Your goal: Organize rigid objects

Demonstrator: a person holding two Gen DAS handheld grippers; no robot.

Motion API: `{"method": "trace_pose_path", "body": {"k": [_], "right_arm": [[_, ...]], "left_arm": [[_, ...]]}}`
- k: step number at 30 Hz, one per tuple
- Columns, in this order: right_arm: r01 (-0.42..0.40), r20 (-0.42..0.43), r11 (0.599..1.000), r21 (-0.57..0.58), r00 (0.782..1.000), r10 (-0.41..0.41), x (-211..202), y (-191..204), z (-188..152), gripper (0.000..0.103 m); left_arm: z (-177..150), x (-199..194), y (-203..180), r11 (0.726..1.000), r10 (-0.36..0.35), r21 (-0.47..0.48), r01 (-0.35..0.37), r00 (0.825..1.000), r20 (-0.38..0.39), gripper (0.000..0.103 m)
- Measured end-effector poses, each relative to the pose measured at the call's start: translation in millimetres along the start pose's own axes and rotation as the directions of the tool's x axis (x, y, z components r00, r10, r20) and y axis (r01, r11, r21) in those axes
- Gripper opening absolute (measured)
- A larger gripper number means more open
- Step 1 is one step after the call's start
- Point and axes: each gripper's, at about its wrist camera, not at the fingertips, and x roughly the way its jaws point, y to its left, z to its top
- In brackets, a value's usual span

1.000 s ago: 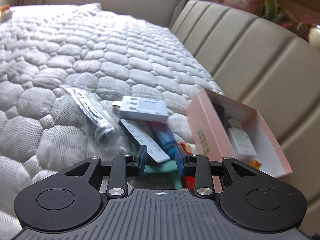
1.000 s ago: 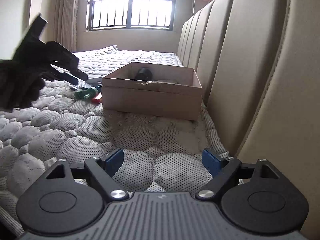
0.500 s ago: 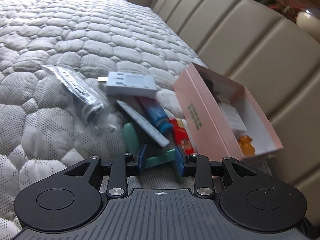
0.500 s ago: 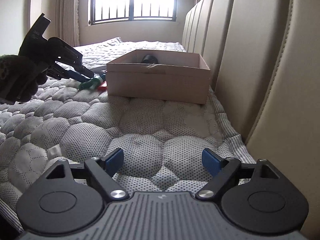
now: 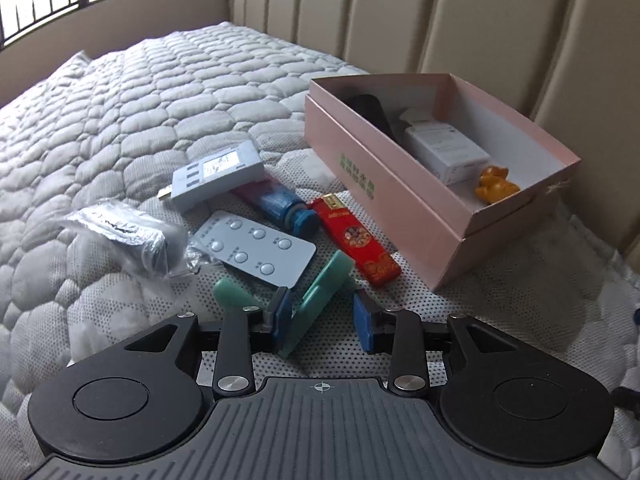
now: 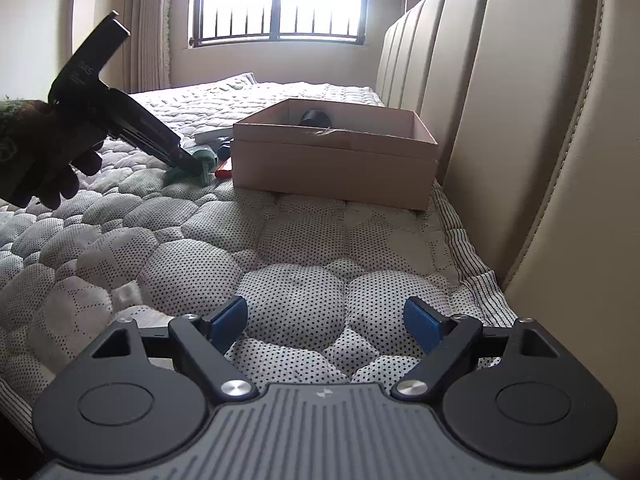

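On a quilted white mattress (image 5: 132, 92) beside a padded beige headboard (image 5: 480, 20), the left gripper (image 5: 322, 316) came down over a green plastic piece (image 5: 320, 300), its jaws having just been opening. The green piece lay tilted between the two blue pads (image 5: 282, 314), touching the left one and clear of the right, so the gripper was not clamped on it.

Just beyond lay the loose items: a white remote with round buttons (image 5: 260, 252), a red lighter (image 5: 356, 240), a blue-capped tube (image 5: 280, 204), a grey charger block (image 5: 218, 174) resting partly over the tube, and a crumpled clear bag holding something dark (image 5: 128, 236). To their right stood an open pink box (image 5: 384, 184), set against the headboard. Inside it sat a white carton (image 5: 448, 148), a dark object (image 5: 368, 110) and a small orange figure (image 5: 494, 188) in the near corner.

The right gripper (image 6: 326, 326) hovered low over bare mattress well short of the box (image 6: 332, 164), its jaws standing wide with nothing between them. From that view, a person's gloved hand (image 6: 36, 160) held the left gripper (image 6: 188, 164) angled downward, its tip at the green piece (image 6: 180, 174) near the box's left corner. A barred window (image 6: 280, 0) lit the far wall.
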Motion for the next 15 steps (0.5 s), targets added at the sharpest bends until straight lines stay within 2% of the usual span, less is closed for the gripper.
{"method": "trace_pose_path", "body": {"k": [5, 10, 15], "right_arm": [[0.011, 0.003, 1.0, -0.009, 1.0, -0.011, -1.3, 0.6, 0.0, 0.086], [0.014, 0.016, 1.0, -0.002, 1.0, -0.014, -5.5, -2.4, 0.4, 0.086], [0.018, 0.017, 1.0, 0.006, 1.0, -0.018, -8.4, -4.5, -0.4, 0.086]], "left_arm": [[-0.1, 8.7, 9.2, 0.998, -0.022, -0.051, 0.024, 0.999, 0.025, 0.034], [-3.9, 10.3, 12.0, 0.999, -0.001, -0.045, 0.002, 1.0, 0.016, 0.021], [-10.2, -5.7, 18.5, 0.991, -0.009, -0.132, 0.014, 0.999, 0.038, 0.016]]}}
